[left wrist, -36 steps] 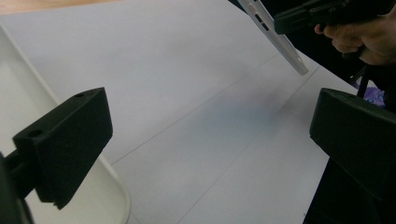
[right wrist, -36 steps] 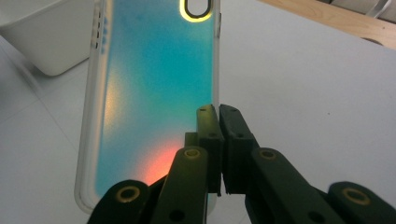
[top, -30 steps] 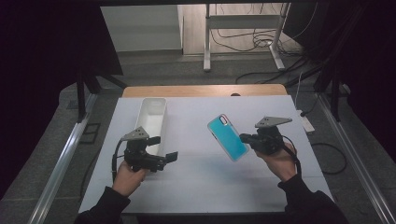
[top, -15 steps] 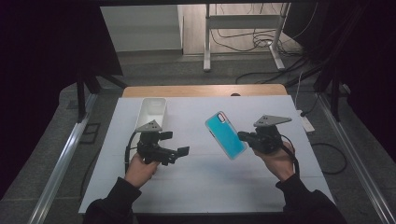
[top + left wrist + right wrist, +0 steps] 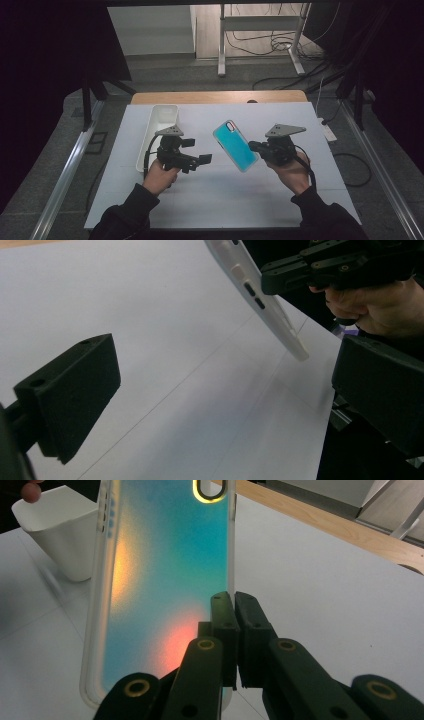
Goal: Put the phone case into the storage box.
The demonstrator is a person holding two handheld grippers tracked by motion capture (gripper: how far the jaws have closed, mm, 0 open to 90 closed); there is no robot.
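Note:
A teal phone case point(image 5: 235, 145) with a clear rim hangs tilted above the middle of the white table, and my right gripper point(image 5: 253, 146) is shut on its right edge. In the right gripper view the case point(image 5: 160, 580) stands upright, teal with orange and pink glow, its edge pinched between the jaws of my right gripper point(image 5: 234, 635). My left gripper point(image 5: 201, 153) is open, left of the case and pointing toward it. In the left gripper view the case's edge point(image 5: 260, 295) slants down between the wide-apart jaws of my left gripper point(image 5: 220, 390), farther off.
A long white tray point(image 5: 159, 131) lies on the table's left side behind the left hand; it shows as a white tub point(image 5: 60, 535) in the right gripper view. The white tabletop point(image 5: 225, 195) lies bare toward the person. A wooden strip point(image 5: 220, 96) borders the far edge.
My left gripper has moved right and forward, away from the tray toward the case. The right gripper has shifted the case slightly left and tilted it more.

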